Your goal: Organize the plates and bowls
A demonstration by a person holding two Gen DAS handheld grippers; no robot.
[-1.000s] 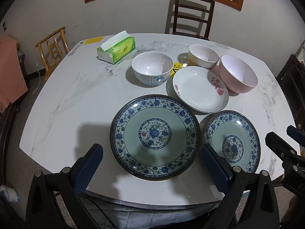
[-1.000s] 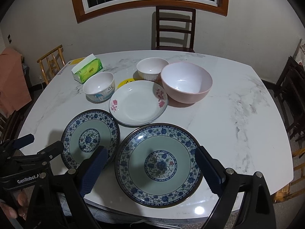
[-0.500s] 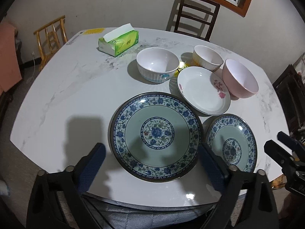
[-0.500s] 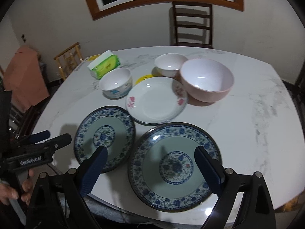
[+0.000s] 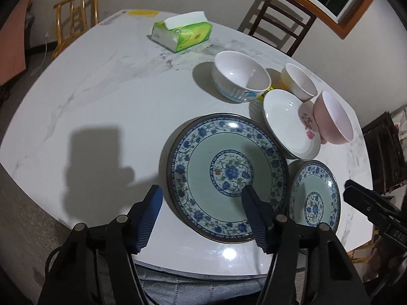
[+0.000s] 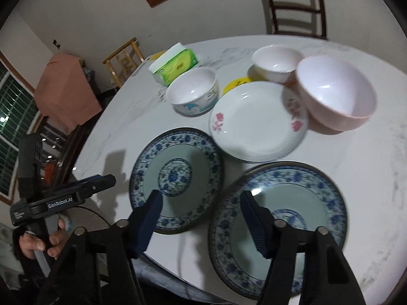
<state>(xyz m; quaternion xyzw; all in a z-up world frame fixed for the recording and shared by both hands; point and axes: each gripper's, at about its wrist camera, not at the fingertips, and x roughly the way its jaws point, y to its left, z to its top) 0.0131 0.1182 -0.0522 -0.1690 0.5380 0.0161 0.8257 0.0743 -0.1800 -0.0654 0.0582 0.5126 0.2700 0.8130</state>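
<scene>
Left gripper (image 5: 201, 203) spread wide, holding nothing, over the near rim of the large plate (image 5: 227, 178); right gripper (image 6: 199, 207) likewise spread and empty, between small plate (image 6: 176, 178) and large plate; both plates flat at the near table (image 5: 101, 106) edge, just beside each other; beyond them the white plate (image 6: 257, 120); past it the pink bowl (image 6: 335, 96) and two white bowls, blue-printed bowl (image 6: 193, 94) and plain bowl (image 6: 277, 62); tissue pack (image 5: 182, 34) farthest.
</scene>
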